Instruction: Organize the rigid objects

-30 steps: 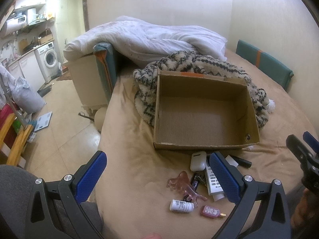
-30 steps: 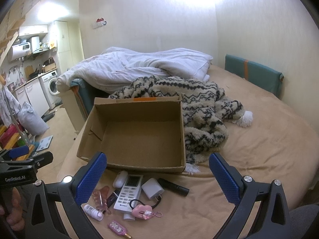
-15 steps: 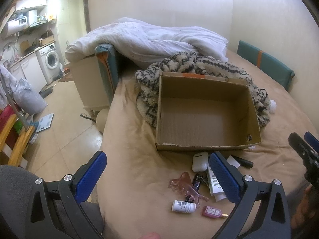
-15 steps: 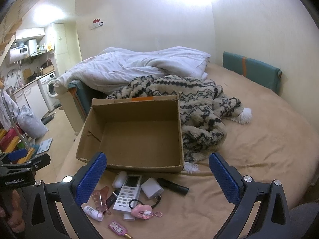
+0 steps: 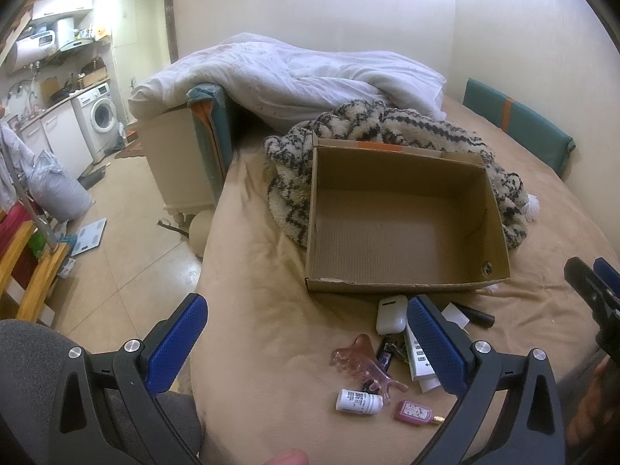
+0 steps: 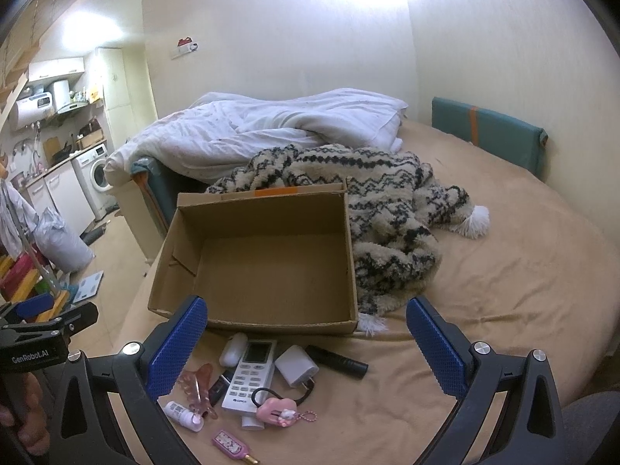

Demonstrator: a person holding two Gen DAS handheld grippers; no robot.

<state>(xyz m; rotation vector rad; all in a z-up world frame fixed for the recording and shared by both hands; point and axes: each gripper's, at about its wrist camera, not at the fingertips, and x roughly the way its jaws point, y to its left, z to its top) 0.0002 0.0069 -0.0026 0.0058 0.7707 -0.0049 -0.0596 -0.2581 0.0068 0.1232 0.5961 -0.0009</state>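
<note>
An open, empty cardboard box [image 5: 403, 228] [image 6: 263, 255] sits on the tan bed. In front of it lies a heap of small items: a white remote [image 6: 250, 376], a white earbud case [image 5: 391, 314] [image 6: 233, 349], a white charger plug [image 6: 296, 366], a black tube [image 6: 337, 361], a pink hair claw [image 5: 366, 364] [image 6: 197, 387], a small white bottle [image 5: 358, 401] [image 6: 182, 415], a pink flat case [image 5: 414, 412] [image 6: 229, 442] and a pink keychain [image 6: 276, 412]. My left gripper [image 5: 306, 345] and right gripper [image 6: 306, 345] both stand open above the heap, holding nothing.
A patterned fleece blanket [image 6: 387, 209] lies behind and right of the box, with a white duvet [image 5: 294, 77] further back. The bed's left edge drops to a tiled floor [image 5: 120, 240]. A teal cushion [image 6: 488, 131] leans on the right wall.
Both views have drifted slightly; the box and heap sit a little further right in the left wrist view. Nothing was picked up or moved.
</note>
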